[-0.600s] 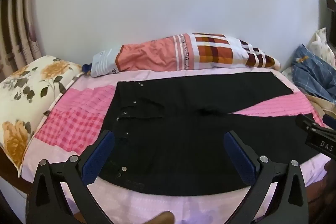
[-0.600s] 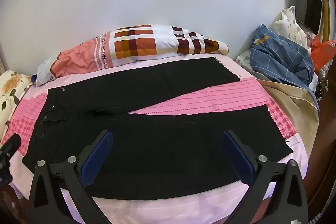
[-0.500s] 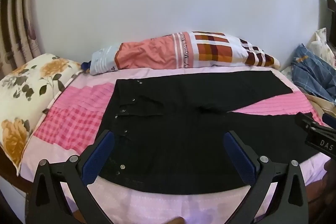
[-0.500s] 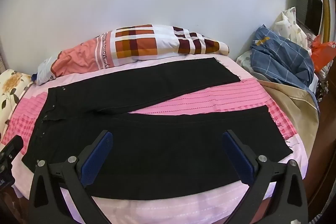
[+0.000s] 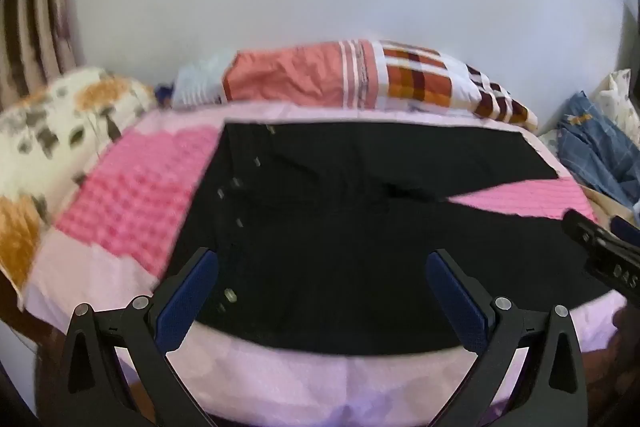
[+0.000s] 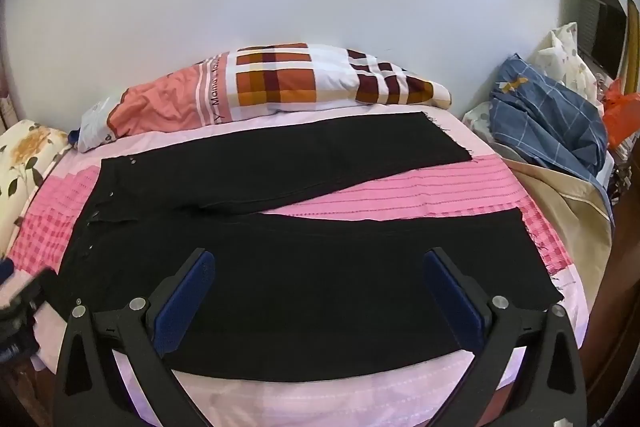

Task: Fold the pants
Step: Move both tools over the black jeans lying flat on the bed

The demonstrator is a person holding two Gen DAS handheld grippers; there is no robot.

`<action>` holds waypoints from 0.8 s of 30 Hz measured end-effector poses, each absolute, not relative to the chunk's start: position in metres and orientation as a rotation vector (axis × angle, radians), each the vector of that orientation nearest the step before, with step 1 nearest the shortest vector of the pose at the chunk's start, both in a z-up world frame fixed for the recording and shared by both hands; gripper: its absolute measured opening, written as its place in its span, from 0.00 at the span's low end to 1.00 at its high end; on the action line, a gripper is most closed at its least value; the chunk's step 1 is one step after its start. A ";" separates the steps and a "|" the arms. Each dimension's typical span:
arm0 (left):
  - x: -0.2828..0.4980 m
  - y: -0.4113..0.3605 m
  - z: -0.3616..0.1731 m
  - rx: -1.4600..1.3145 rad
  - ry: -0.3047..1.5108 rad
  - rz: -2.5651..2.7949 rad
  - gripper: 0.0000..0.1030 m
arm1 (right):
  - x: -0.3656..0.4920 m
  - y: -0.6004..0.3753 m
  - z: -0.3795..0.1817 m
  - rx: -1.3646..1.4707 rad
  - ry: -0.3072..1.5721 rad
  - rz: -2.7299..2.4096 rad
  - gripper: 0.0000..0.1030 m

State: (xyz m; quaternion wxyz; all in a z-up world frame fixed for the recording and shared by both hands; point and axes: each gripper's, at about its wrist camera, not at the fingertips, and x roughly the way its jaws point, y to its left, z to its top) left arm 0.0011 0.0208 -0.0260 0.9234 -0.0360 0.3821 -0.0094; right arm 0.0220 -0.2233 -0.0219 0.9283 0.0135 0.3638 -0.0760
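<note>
Broadly, the bed with its pink checked and striped cover carries the black pants, spread flat with the waist toward the left and the two legs splayed to the right, a wedge of pink between them. Both tools hover above the near edge of the pants, apart from the cloth: the left tool over the waist with its small metal rivets, the right tool over the near leg. Each stands wide, blue textured pads empty. Behind lies a plaid pillow.
</note>
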 end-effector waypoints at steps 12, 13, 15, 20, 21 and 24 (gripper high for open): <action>-0.052 0.031 -0.069 -0.216 0.975 -0.098 1.00 | 0.041 -0.209 -0.030 0.011 0.788 -0.112 1.00; -0.054 0.038 -0.069 -0.254 0.974 -0.095 1.00 | 0.044 -0.207 -0.033 0.012 0.796 -0.108 1.00; -0.060 0.051 -0.070 -0.339 0.967 -0.101 1.00 | 0.051 -0.204 -0.035 0.008 0.808 -0.102 1.00; -0.066 0.070 -0.055 -0.426 0.891 -0.093 1.00 | 0.066 -0.196 -0.043 -0.003 0.835 -0.090 1.00; -0.064 0.069 -0.052 -0.417 0.886 -0.102 1.00 | 0.068 -0.195 -0.045 -0.002 0.839 -0.088 1.00; -0.047 0.067 -0.041 -0.302 0.860 -0.084 1.00 | 0.080 -0.189 -0.049 0.000 0.849 -0.074 1.00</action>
